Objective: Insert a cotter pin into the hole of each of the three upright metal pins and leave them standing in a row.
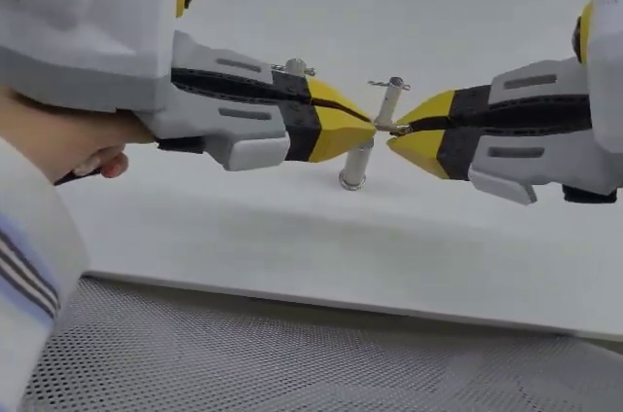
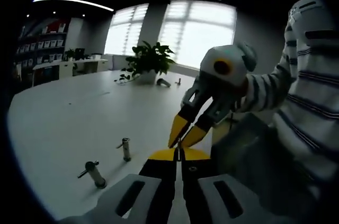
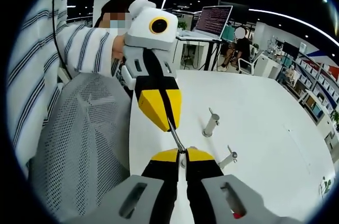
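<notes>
My left gripper (image 1: 375, 123) and right gripper (image 1: 391, 136) meet tip to tip above the white table (image 1: 292, 237). Both are shut on a thin cotter pin (image 3: 176, 136) that spans the short gap between their tips. Directly under the tips stands an upright metal pin (image 1: 356, 165), its top hidden behind the left gripper's lower jaw. A second metal pin (image 1: 391, 97) stands behind it with a cotter pin through its head. A third pin (image 1: 295, 68) peeks over the left gripper. In the left gripper view, one pin (image 2: 126, 149) stands upright and another (image 2: 94, 173) leans.
The table's front edge (image 1: 321, 300) runs close below the work, with a grey mesh chair back (image 1: 243, 363) under it. A potted plant (image 2: 148, 62) stands at the table's far end. A person's striped sleeve (image 2: 312, 75) is behind the right gripper.
</notes>
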